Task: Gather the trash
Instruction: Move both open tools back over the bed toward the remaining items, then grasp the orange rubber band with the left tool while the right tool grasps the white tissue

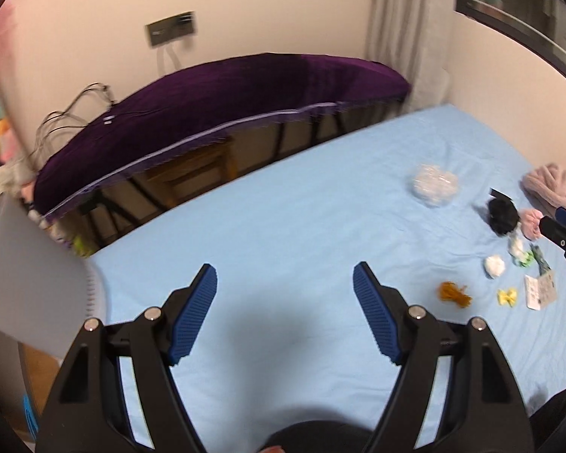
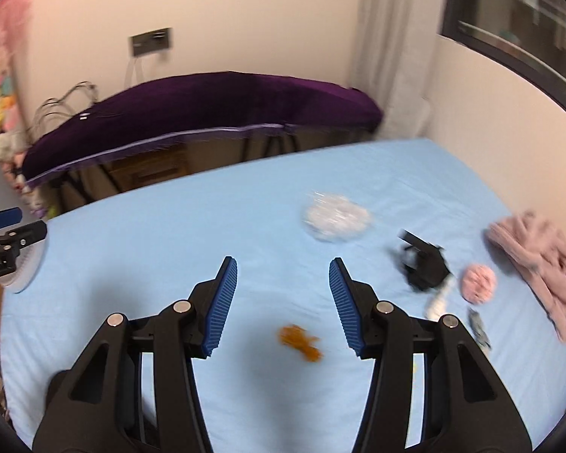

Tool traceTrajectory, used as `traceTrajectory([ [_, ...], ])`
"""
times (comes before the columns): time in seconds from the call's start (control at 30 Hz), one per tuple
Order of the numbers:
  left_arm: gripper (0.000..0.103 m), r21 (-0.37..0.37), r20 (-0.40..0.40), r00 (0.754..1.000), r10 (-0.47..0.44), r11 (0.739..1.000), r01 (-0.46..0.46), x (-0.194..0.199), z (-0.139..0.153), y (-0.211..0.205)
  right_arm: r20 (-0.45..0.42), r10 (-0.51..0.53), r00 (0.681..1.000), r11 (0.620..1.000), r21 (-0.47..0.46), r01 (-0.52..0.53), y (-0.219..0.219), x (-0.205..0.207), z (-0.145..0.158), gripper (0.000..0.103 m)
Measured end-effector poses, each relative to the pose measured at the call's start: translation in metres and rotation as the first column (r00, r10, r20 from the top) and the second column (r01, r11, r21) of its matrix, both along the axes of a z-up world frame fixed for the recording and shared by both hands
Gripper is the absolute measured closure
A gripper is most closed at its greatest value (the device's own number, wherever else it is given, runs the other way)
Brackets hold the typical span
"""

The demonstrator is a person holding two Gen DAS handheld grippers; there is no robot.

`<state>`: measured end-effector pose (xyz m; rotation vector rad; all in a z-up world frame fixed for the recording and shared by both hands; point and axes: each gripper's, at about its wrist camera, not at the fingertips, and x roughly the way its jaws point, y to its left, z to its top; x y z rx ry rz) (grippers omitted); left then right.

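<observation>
Small trash lies scattered on a light blue bed sheet (image 1: 283, 226). In the left wrist view I see a clear crumpled plastic wrap (image 1: 434, 184), a black scrap (image 1: 503, 216), a white wad (image 1: 494, 266), an orange scrap (image 1: 454, 293), a yellow bow-shaped wrapper (image 1: 507, 296) and a printed paper (image 1: 540, 289). My left gripper (image 1: 285, 277) is open above bare sheet, left of the litter. My right gripper (image 2: 283, 270) is open and empty; the orange scrap (image 2: 300, 341) lies below its fingers. The clear wrap (image 2: 336, 222) and black scrap (image 2: 424, 264) lie beyond.
A pink blanket (image 2: 536, 264) is bunched at the bed's right side, with a pink round item (image 2: 479, 283) beside it. A purple-draped table (image 1: 222, 113) stands past the far edge of the bed, a wooden chair (image 1: 192, 173) under it. A white fan-like object (image 2: 26, 264) stands at the left.
</observation>
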<state>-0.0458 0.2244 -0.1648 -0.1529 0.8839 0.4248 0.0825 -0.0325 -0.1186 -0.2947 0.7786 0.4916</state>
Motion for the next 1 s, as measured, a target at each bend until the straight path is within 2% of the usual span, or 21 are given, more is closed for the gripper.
traceTrajectory([
  [0.13,0.028,-0.021,-0.017,0.997,-0.075,0.997,0.075,0.039,-0.011,-0.039,-0.01,-0.107,0.994,0.994,-0.016,0.107,-0.056,0.027,-0.014,0.054],
  [0.3,0.028,-0.048,-0.035,0.989,-0.145,0.988,0.144,0.076,-0.025,-0.084,-0.023,-0.183,0.983,0.983,-0.028,0.182,-0.109,0.046,-0.03,0.054],
  [0.5,0.028,-0.065,-0.072,0.974,-0.215,0.975,0.211,0.107,-0.048,-0.124,-0.051,-0.237,0.97,0.971,-0.045,0.235,-0.137,0.06,-0.055,0.054],
  [0.8,0.028,-0.128,-0.131,0.953,-0.272,0.958,0.255,0.129,-0.097,-0.158,-0.104,-0.238,0.966,0.971,-0.063,0.232,-0.137,0.082,-0.103,0.054],
  [1.0,0.028,-0.138,-0.171,0.939,-0.299,0.951,0.278,0.144,-0.137,-0.173,-0.133,-0.203,0.97,0.978,-0.079,0.194,-0.121,0.098,-0.138,0.054],
])
